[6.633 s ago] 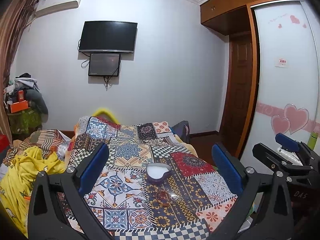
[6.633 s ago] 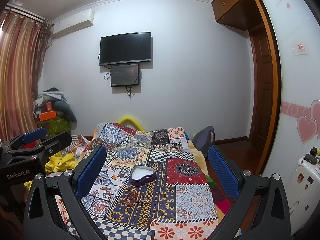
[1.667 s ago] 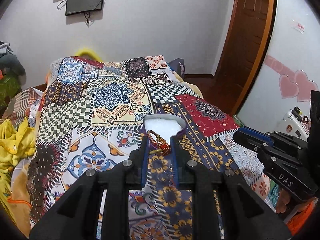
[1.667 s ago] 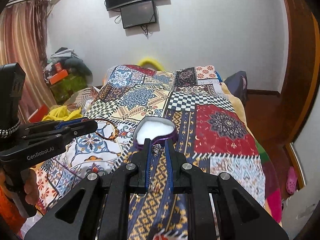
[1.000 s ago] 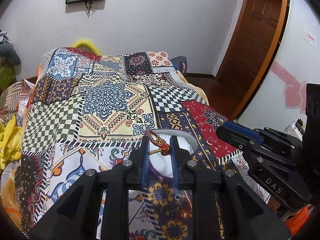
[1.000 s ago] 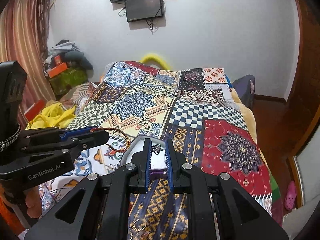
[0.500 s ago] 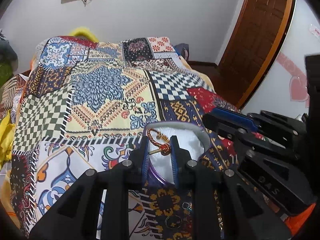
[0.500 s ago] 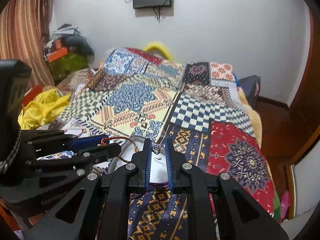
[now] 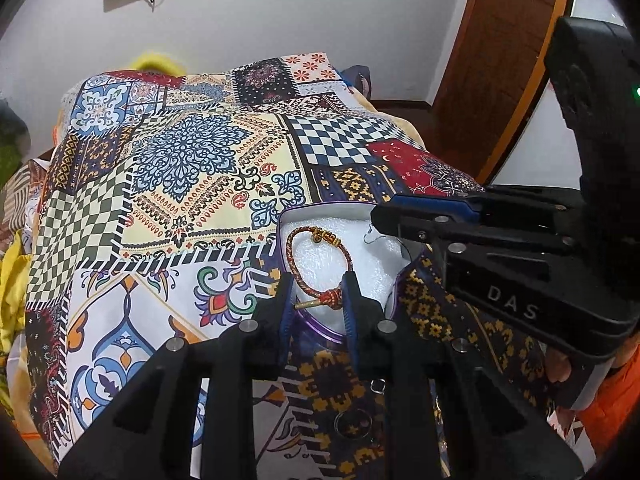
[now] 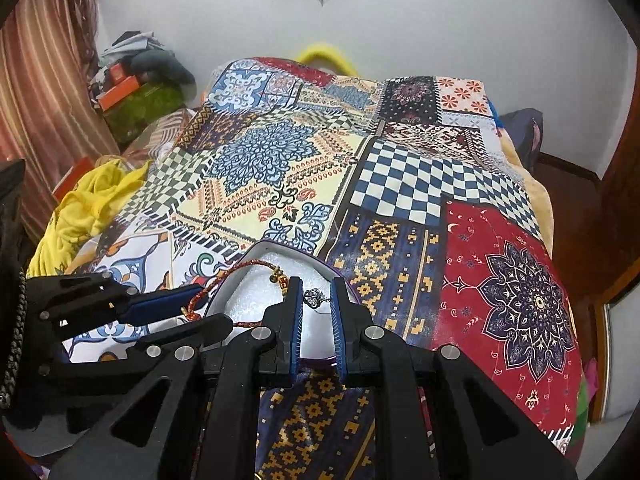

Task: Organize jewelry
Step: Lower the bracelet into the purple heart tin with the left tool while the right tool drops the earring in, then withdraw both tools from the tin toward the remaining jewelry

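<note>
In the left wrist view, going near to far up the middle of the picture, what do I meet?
Loose ring on the bedspread → left tool, jaws opening around the red braided bracelet → white-lined, purple-rimmed box → patchwork bedspread → white wall.

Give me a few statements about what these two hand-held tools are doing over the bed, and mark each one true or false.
1. The left tool has a red braided bracelet between its fingers. True; its jaws are opening.
2. The bracelet hangs over a round wooden bowl. False; below it is a purple heart-shaped box with a white lining.
3. The right tool pinches a small silver piece of jewelry. True.
4. The bed is covered with a plain white sheet. False; a colourful patchwork cover lies on it.
5. Metal rings lie on the cover, in front of the box. True.
</note>
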The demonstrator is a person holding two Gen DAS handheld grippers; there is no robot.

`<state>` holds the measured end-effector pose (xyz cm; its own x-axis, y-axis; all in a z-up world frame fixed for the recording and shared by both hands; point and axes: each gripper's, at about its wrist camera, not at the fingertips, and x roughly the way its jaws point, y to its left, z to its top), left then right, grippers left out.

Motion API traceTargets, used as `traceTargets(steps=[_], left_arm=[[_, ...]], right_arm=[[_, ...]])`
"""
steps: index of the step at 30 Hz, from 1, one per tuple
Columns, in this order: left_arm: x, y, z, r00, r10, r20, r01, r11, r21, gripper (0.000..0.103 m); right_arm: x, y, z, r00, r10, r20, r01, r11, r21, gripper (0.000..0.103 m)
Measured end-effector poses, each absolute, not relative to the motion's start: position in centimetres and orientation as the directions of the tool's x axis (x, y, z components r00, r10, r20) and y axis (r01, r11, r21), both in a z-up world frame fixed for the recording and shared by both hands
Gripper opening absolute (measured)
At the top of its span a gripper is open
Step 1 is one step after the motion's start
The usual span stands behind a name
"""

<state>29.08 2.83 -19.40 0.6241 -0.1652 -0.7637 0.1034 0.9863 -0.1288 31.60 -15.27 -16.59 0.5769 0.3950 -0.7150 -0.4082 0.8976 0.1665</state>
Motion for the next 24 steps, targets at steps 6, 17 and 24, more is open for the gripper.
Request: traceTargets(steps=[6,17,24], left_arm=[[28.4,3.3,-19.0,0.627,-0.17,-0.76,0.101,0.985,-0.136,0.027],[26.4,4.0,-16.5,0.66,-0.163,-0.734,0.09,0.986,-0.138,0.027],[24.5,3.9,-14.3,0.688,-0.158,-0.708,0.092,0.987,-0.131,0.034]], right_arm=[[31.4,-15.3,-16.7,0.556,0.389,-0.734,-0.408,0.898,0.167,0.015],[28.6,-15.6,-14.2,0.633,0.347,-0.692,-0.388,0.916,0.104,0.036],[25.8,-16.0,-12.4,0.676,0.338,-0.655,-0.378,0.922,0.086,0.036]])
